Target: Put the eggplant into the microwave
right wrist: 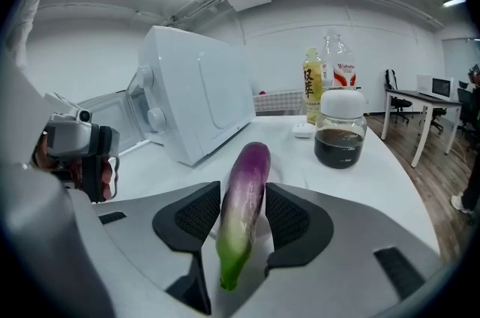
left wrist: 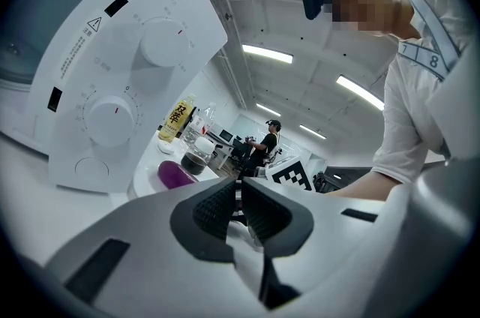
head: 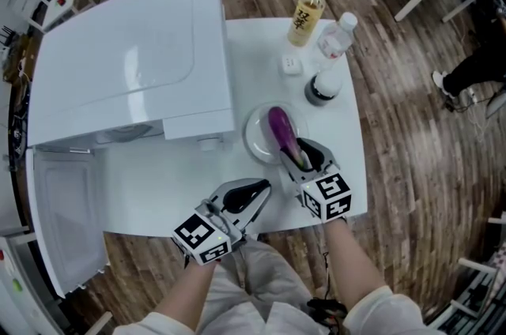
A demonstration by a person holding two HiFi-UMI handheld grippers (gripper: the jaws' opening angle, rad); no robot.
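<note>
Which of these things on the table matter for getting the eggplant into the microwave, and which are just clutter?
For the job: eggplant, lying on the plate; microwave, door open; right tool, open astride the eggplant; left tool, shut and empty.
Lying about: yellow-label bottle; water bottle; jar of dark liquid; small white box.

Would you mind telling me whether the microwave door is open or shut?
Open: the door stands swung out from the microwave's front edge.

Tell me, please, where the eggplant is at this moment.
In the head view the eggplant lies on the plate right of the microwave, between the open jaws of the right gripper.
</note>
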